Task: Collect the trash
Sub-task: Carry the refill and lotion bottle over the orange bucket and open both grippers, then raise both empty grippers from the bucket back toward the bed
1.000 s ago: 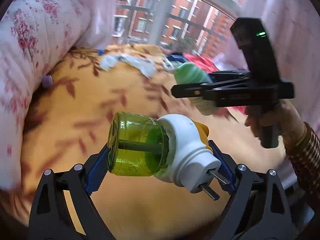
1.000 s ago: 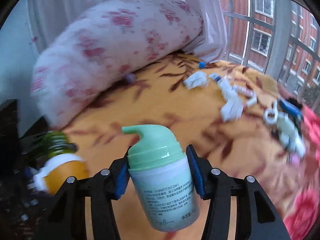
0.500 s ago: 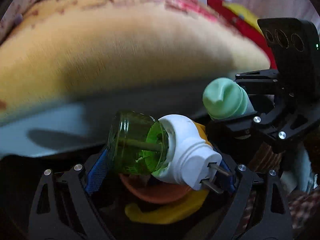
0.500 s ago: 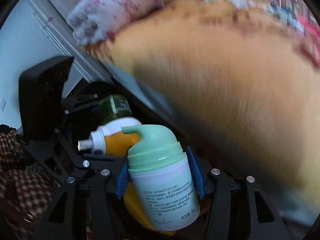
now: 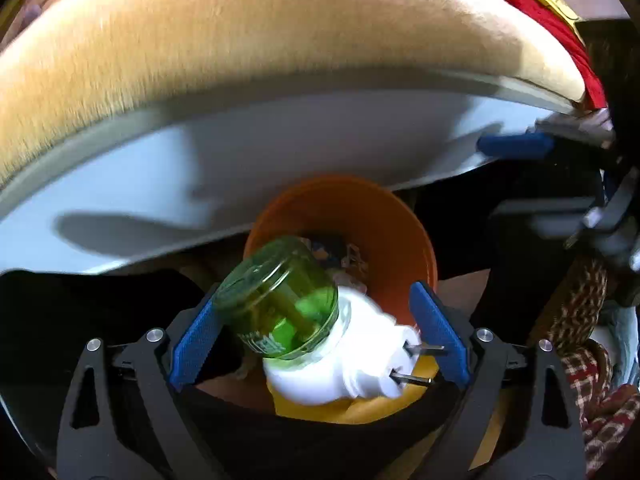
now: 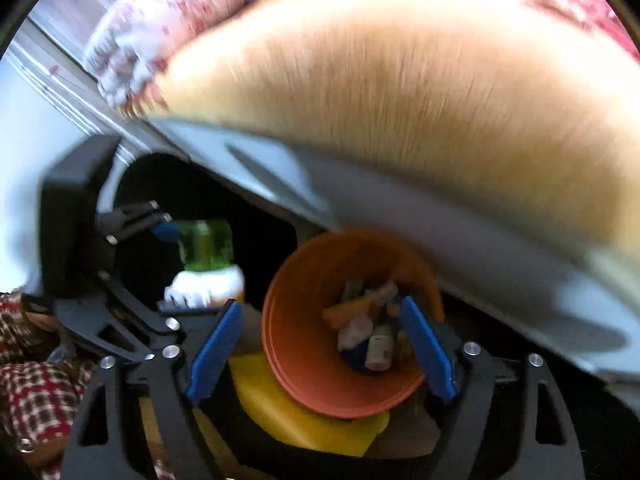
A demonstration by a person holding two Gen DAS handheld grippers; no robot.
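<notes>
Left gripper [image 5: 318, 338] fingers wide, green repellent bottle [image 5: 280, 304] between them; right gripper [image 6: 320, 346] fingers opening, empty, above orange bin [image 6: 304, 368].

The orange bin's [image 6: 308, 364] mouth lies open from above, though the bed edge [image 6: 360, 200] overhangs its far rim.

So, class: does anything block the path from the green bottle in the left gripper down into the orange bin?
Nothing visible does. The green bottle hangs over the orange bin, whose mouth is open, with trash only at its bottom.
</notes>
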